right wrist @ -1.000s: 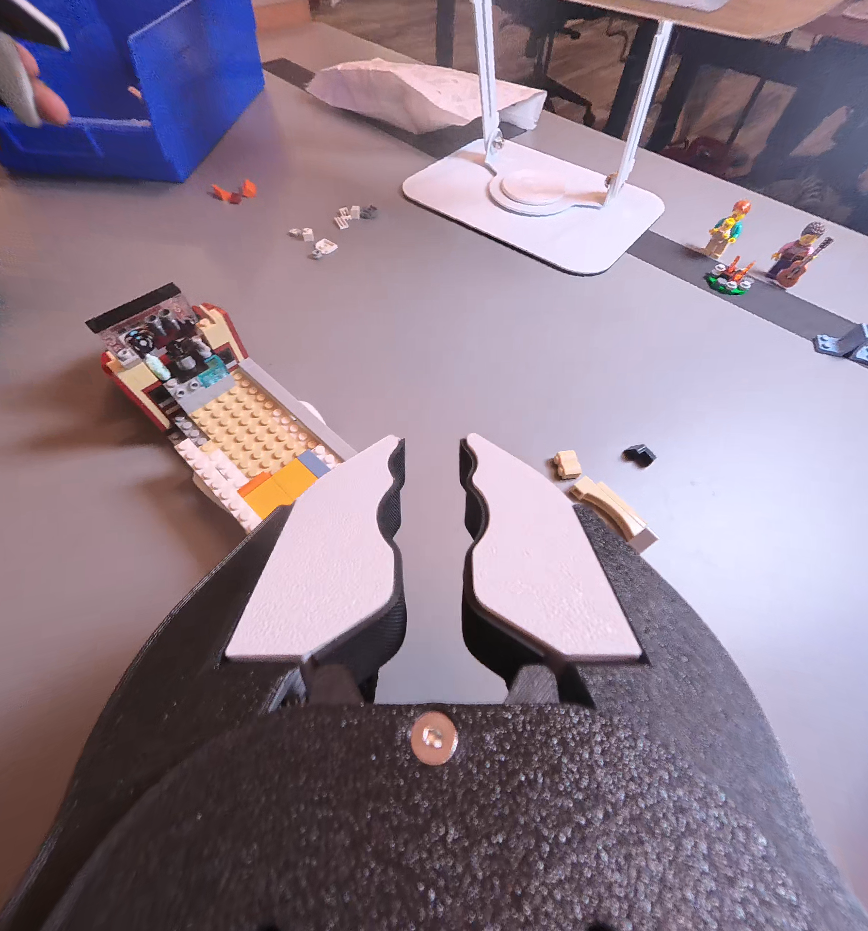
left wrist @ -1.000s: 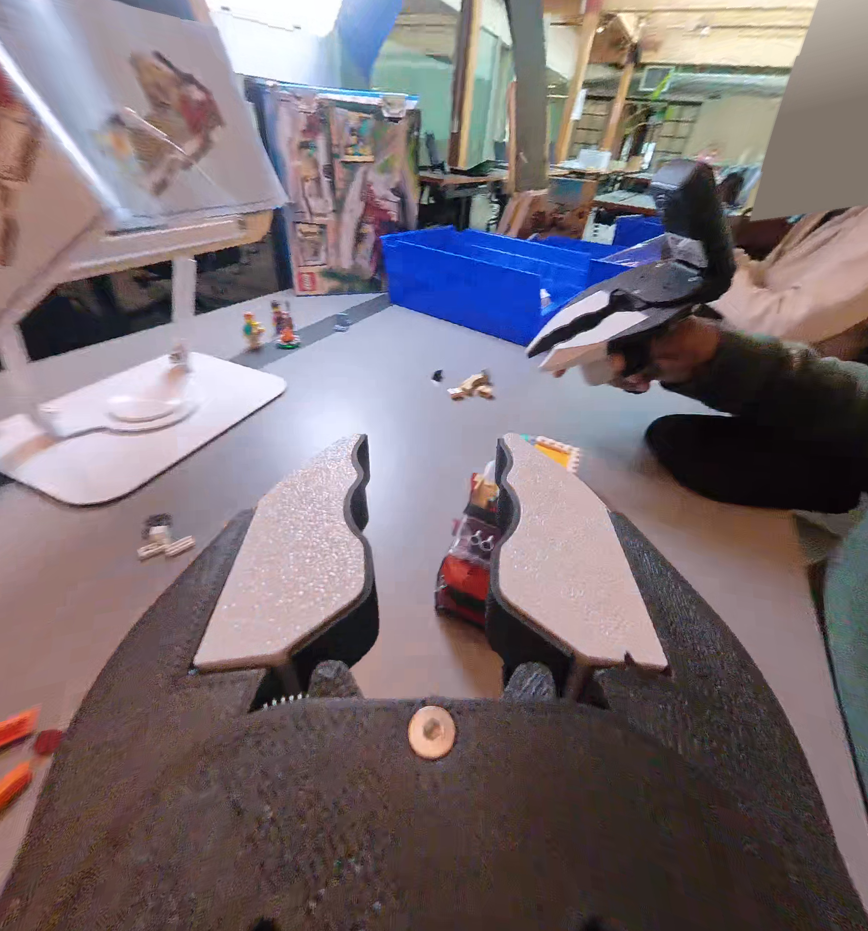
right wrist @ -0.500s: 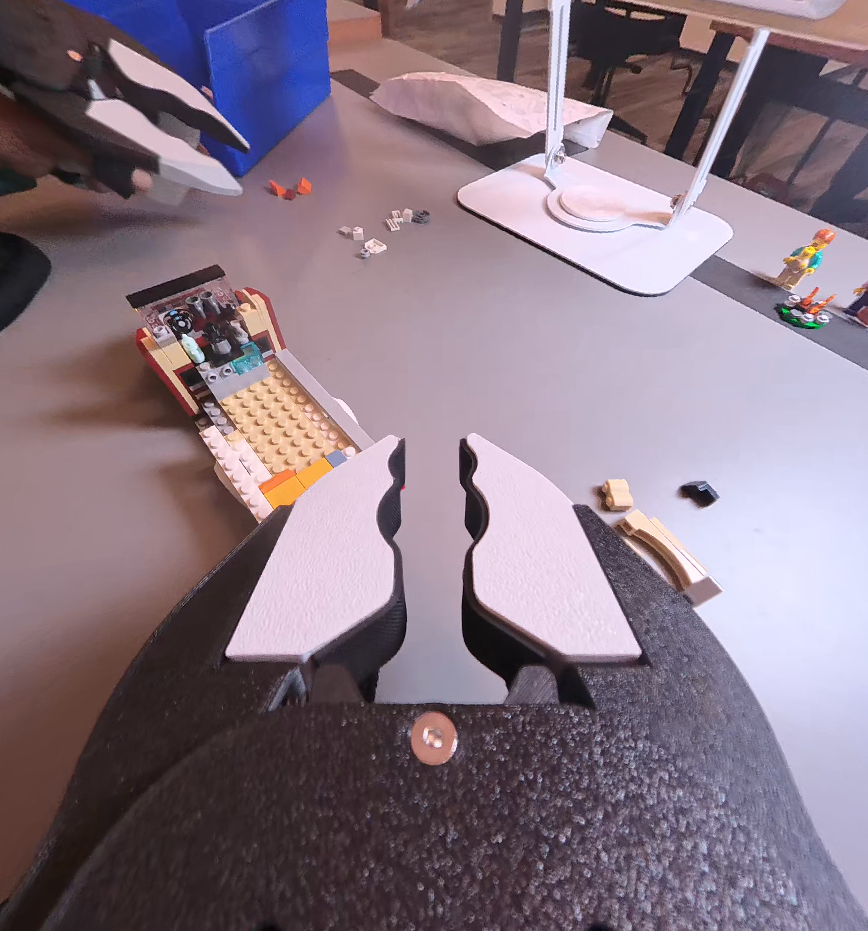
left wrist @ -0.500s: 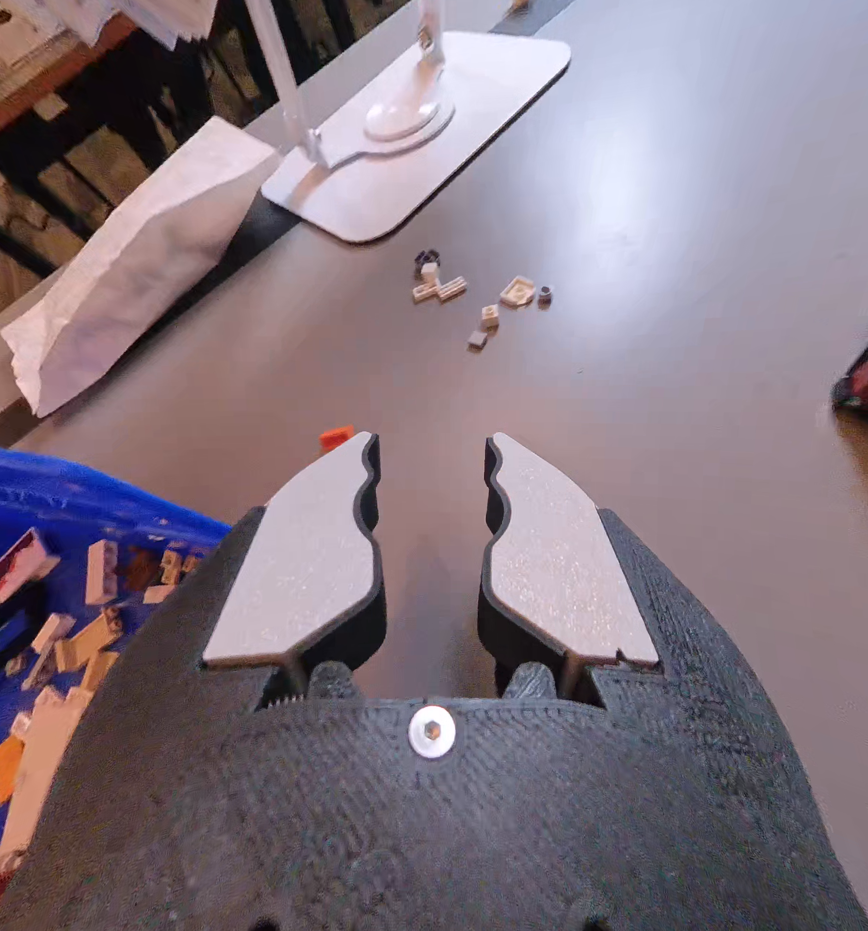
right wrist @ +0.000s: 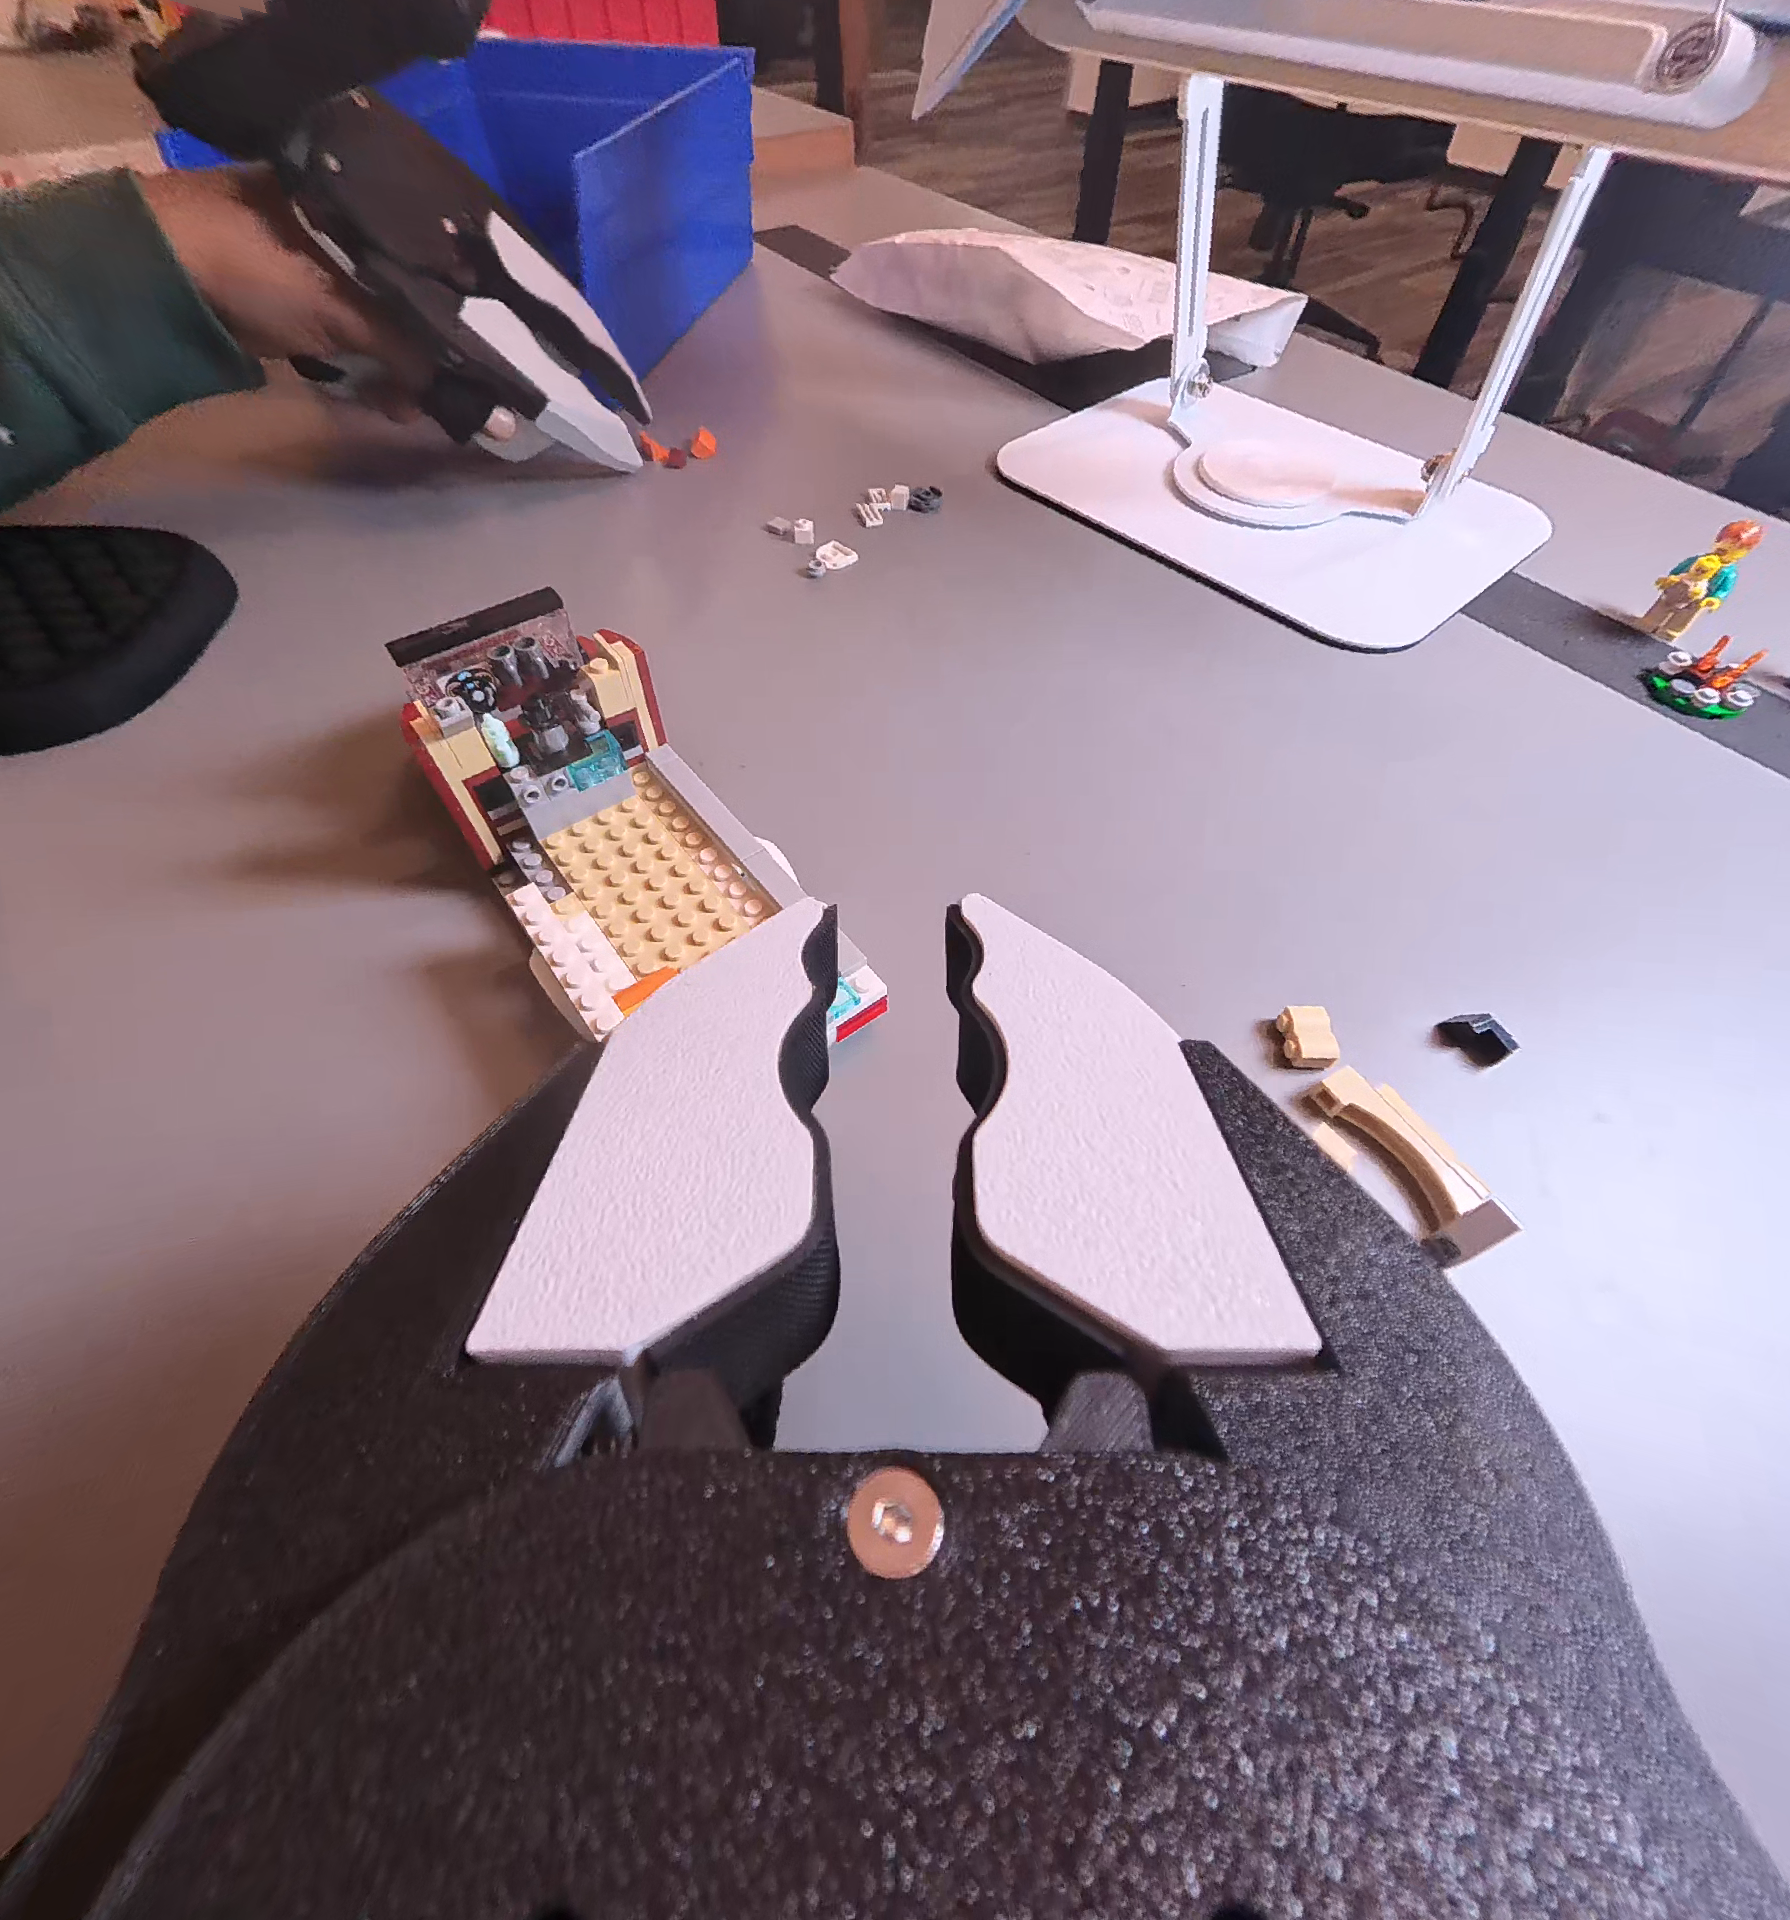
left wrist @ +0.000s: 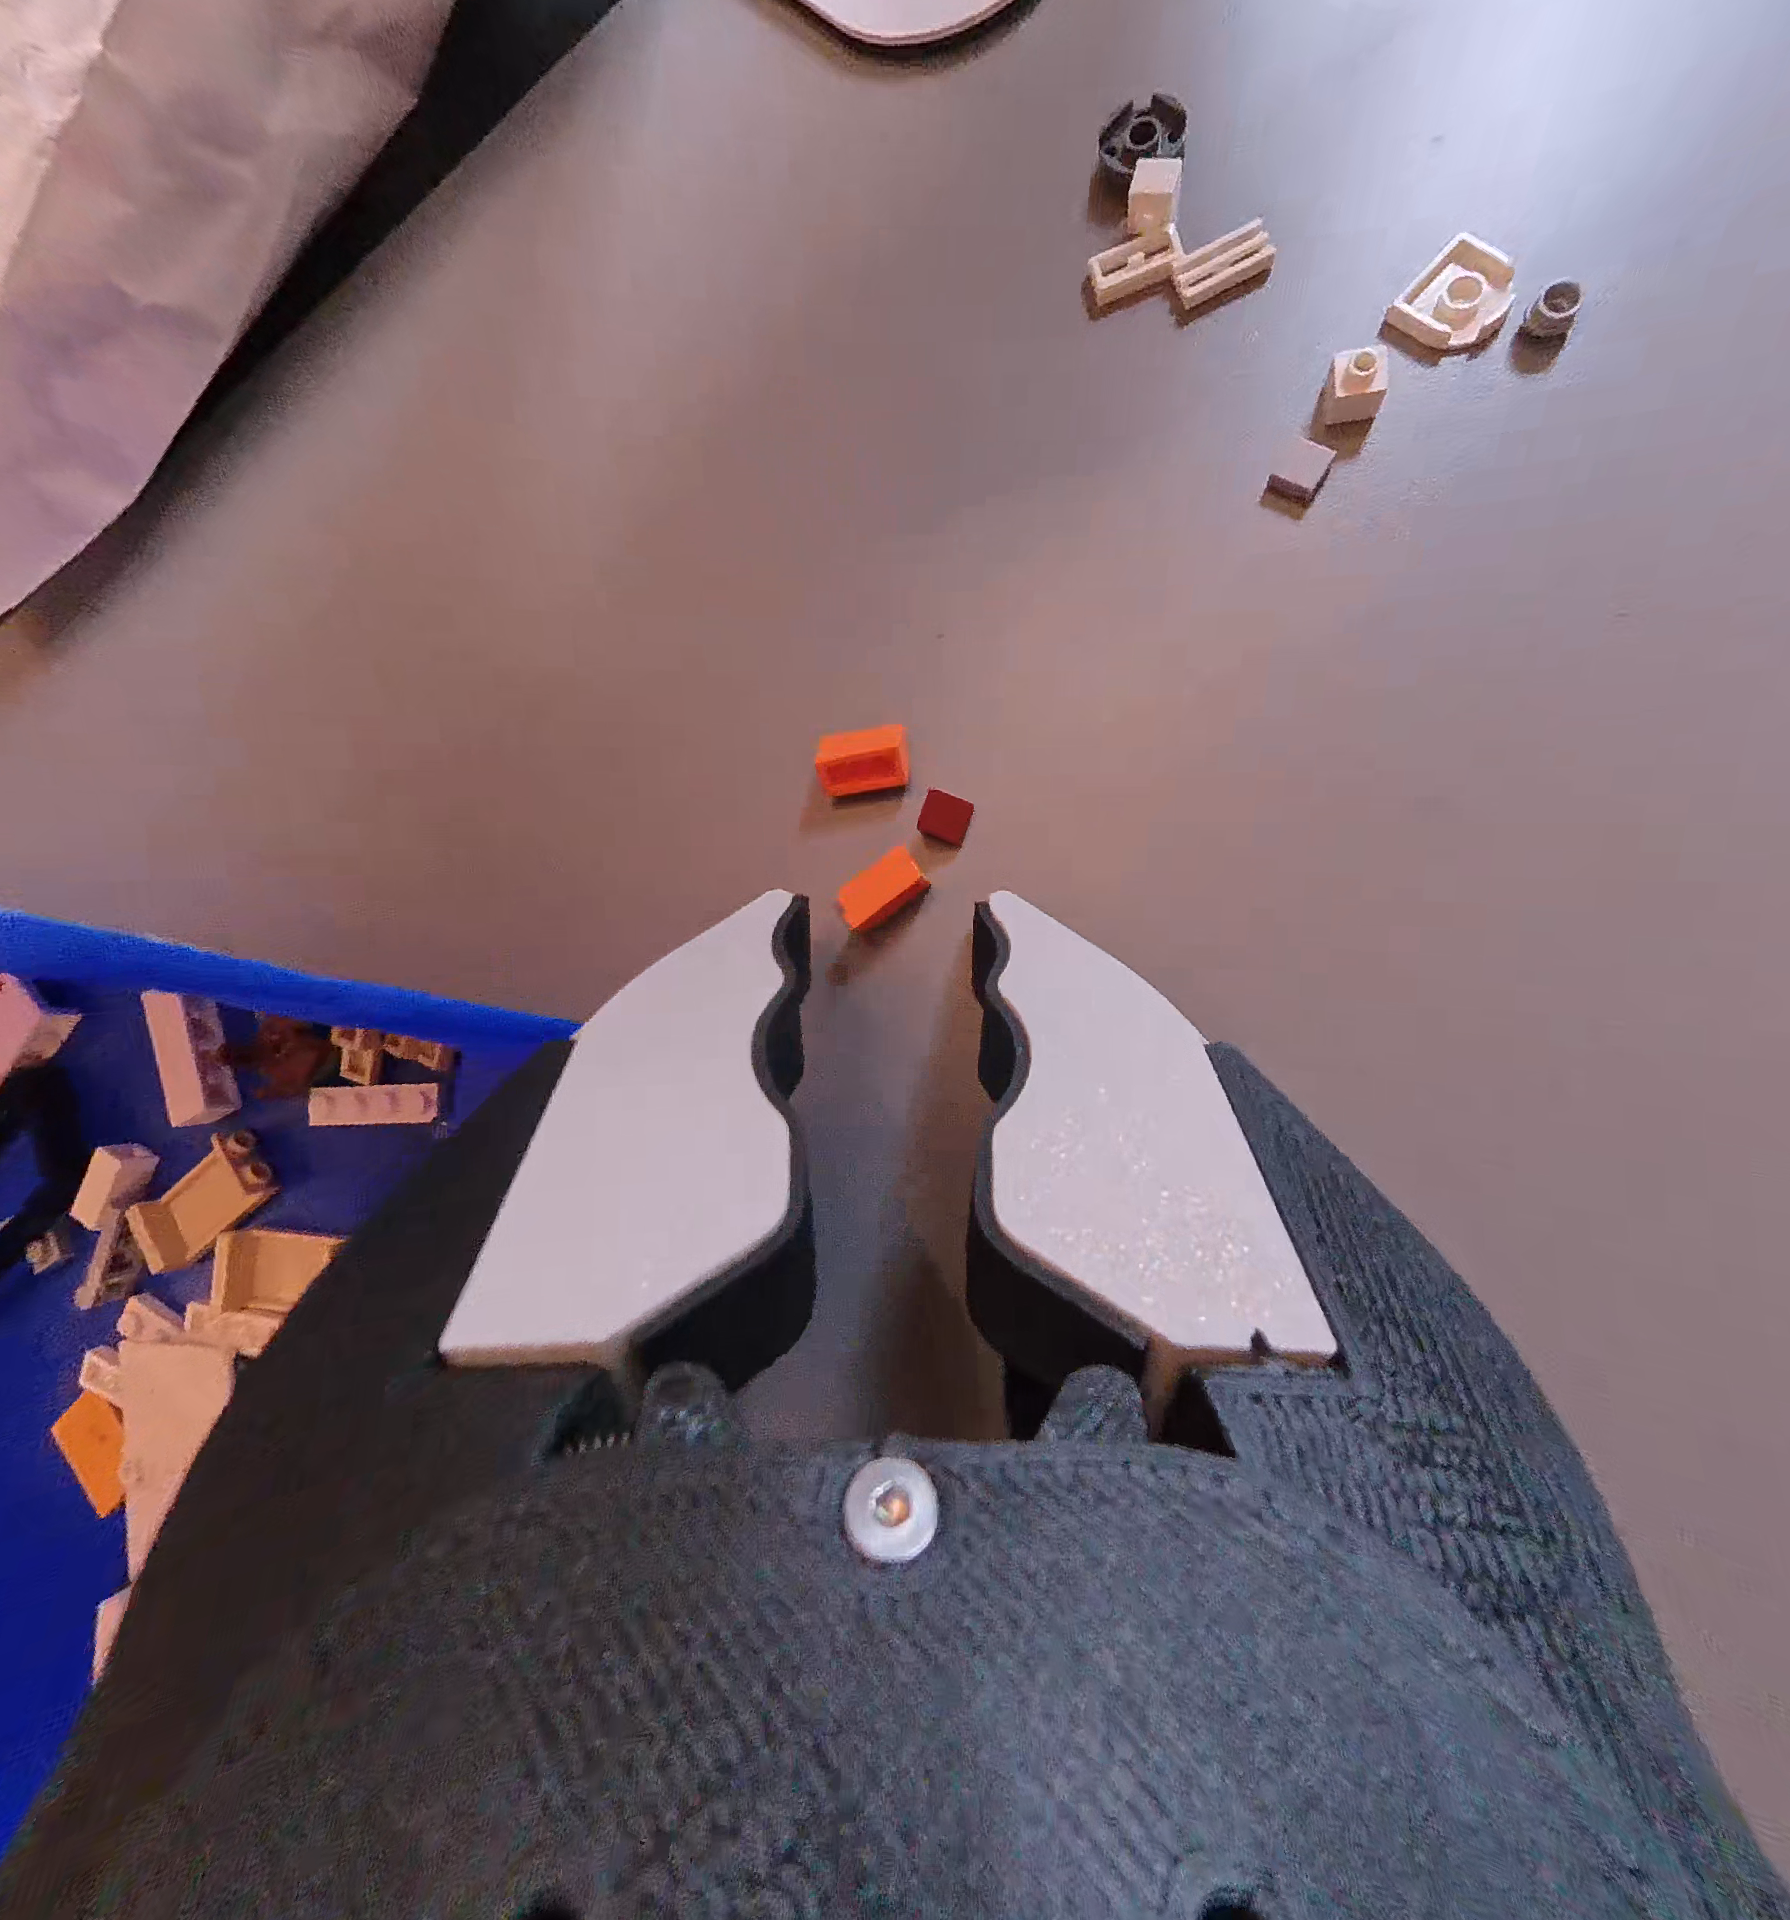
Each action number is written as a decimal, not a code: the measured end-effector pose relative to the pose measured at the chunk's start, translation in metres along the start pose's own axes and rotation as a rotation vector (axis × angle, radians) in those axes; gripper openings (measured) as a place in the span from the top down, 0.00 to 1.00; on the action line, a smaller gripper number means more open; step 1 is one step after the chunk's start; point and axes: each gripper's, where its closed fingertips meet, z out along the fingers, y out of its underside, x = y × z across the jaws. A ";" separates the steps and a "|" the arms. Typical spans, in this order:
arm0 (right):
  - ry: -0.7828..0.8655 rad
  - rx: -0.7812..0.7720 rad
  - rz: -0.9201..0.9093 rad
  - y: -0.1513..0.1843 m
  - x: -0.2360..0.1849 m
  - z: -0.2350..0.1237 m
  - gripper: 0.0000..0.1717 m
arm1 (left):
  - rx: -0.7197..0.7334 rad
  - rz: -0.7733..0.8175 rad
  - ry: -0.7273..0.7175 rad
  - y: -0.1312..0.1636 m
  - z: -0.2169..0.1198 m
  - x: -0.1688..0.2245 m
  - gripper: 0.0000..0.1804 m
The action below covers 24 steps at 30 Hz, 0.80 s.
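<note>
LEFT GRIPPER: your left gripper [left wrist: 891, 909] is released, its two grey fingers parted over bare bench and grasping nothing. It tilts down close to the grey bench [left wrist: 1390, 831].
NEAREST TO LEFT GRIPPER: a small orange rectangular plastic brick [left wrist: 882, 885] lies just ahead of the fingertips, nearer the left fingertip and touching neither. Just beyond it sit a tiny dark red square tile [left wrist: 945, 815] and a second orange brick turned hollow side up [left wrist: 861, 760].
LEFT OF LEFT GRIPPER: a blue plastic bin [left wrist: 247, 977] of loose tan, white and orange bricks sits beside and partly under the gripper body. A crumpled white paper bag [left wrist: 91, 260] lies farther ahead on that side.
AHEAD RIGHT OF LEFT GRIPPER: a scatter of small white and grey plastic pieces [left wrist: 1182, 255] lies well apart from the fingertips.
RIGHT GRIPPER: your right gripper [right wrist: 891, 920] is released too, with a narrow gap between the fingers and nothing in it.
NEAREST TO RIGHT GRIPPER: a half-built toy brick vehicle with a tan studded floor and dark red sides [right wrist: 610, 821] lies ahead to the left, its near end passing behind the left finger.
RIGHT OF RIGHT GRIPPER: tan curved brick pieces [right wrist: 1410, 1153] and a small black piece [right wrist: 1478, 1037] lie close beside the gripper body.
FAR AHEAD OF RIGHT GRIPPER: a white flat-based stand [right wrist: 1275, 509] and small toy figures [right wrist: 1701, 582] stand on the bench.
</note>
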 end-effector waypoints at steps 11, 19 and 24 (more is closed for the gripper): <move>-0.002 -0.002 0.012 0.003 0.001 -0.005 0.89 | -0.034 0.046 0.098 0.004 0.001 0.004 0.98; 0.005 0.001 0.009 0.001 0.000 -0.004 0.89 | 0.149 0.034 -0.215 -0.023 -0.074 -0.051 0.98; -0.001 -0.003 -0.001 0.000 -0.004 -0.002 0.89 | 0.014 -0.086 -0.267 0.011 -0.068 -0.094 0.81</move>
